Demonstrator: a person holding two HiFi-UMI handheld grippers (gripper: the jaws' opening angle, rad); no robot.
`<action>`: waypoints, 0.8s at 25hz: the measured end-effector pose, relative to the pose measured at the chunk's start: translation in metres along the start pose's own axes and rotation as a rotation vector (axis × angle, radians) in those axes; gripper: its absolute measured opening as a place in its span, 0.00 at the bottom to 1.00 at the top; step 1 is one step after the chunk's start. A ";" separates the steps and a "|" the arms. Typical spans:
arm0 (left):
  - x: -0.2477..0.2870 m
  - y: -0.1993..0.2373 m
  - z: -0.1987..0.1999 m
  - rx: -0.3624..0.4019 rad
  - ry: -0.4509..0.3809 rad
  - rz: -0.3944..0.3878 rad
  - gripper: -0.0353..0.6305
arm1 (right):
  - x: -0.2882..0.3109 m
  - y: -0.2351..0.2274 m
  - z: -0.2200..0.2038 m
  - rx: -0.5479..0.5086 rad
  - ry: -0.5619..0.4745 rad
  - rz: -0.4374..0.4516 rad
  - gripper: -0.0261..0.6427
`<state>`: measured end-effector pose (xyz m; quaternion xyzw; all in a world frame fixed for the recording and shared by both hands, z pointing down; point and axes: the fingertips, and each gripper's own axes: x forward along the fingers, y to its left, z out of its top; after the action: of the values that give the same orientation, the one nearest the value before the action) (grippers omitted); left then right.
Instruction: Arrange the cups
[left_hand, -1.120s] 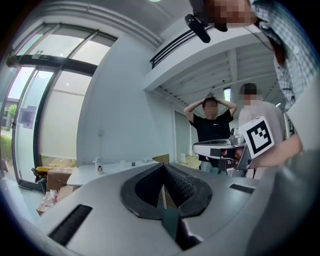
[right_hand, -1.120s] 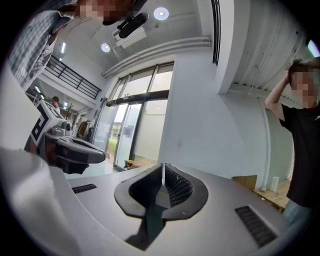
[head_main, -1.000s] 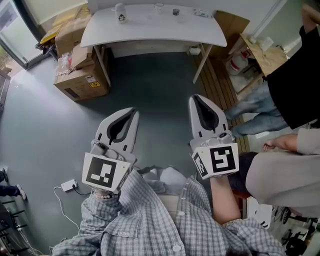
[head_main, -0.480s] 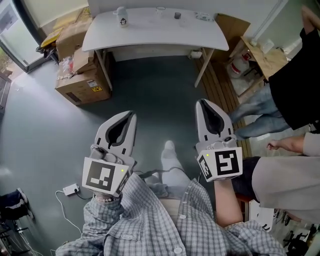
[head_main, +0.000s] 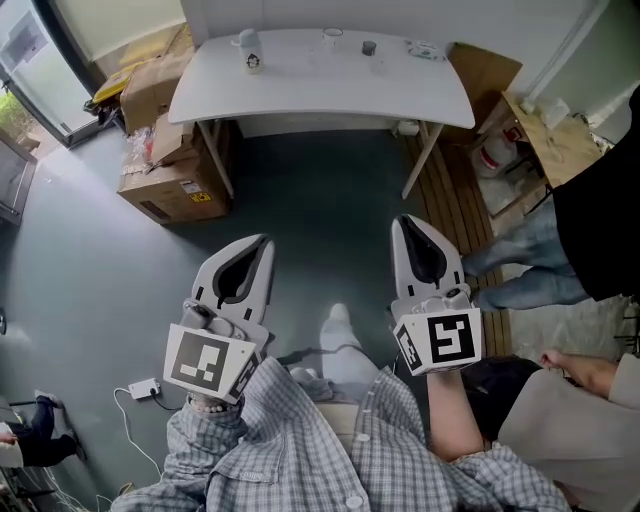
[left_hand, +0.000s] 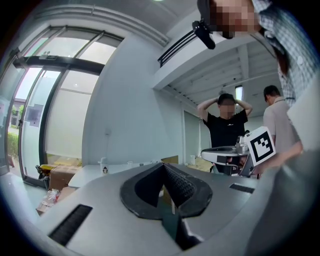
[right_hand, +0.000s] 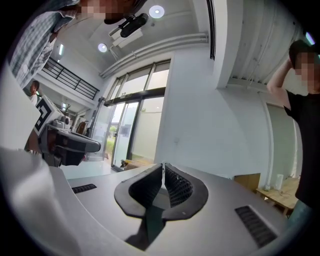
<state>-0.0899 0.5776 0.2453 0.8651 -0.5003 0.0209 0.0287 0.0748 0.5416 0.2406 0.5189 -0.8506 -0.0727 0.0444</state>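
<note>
Head view: left gripper (head_main: 263, 240) and right gripper (head_main: 403, 221) are held side by side over the grey floor (head_main: 300, 210), both pointing forward at the white table (head_main: 320, 90). They are well apart from each other and well short of the table.

Left gripper view: the jaws are pressed together at the tips, with nothing between them. Right gripper view: same, ribbed pads closed tip to tip, with nothing held.

Cups: all on the table top, far ahead of both gripper tips.
- white cup with a penguin mark (head_main: 250, 52): roughly straight ahead of the left gripper, near the table's far edge.
- clear glass (head_main: 331, 38): ahead, between the lines of the two grippers.
- small dark cup (head_main: 369, 47): ahead of the right gripper, slightly to its left.

A small flat item (head_main: 425, 50) lies further right on the table; it is too small to identify.

Surroundings:
- cardboard boxes (head_main: 165, 180): ahead and left of the left gripper, beside the table leg.
- person in a black shirt (head_main: 600, 190): to the right of the right gripper.
- white power strip (head_main: 144, 388): on the floor, left of and behind the left gripper.
</note>
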 end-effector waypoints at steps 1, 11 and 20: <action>0.012 0.001 0.002 0.003 0.002 0.003 0.07 | 0.008 -0.009 -0.003 0.002 0.005 0.003 0.08; 0.124 0.010 0.022 -0.009 -0.005 0.044 0.07 | 0.080 -0.107 -0.007 0.013 0.000 0.033 0.08; 0.178 0.010 0.031 0.016 0.006 0.064 0.07 | 0.118 -0.148 -0.007 0.043 -0.044 0.063 0.08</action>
<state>-0.0100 0.4168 0.2260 0.8489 -0.5273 0.0283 0.0226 0.1513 0.3698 0.2226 0.4908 -0.8687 -0.0643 0.0168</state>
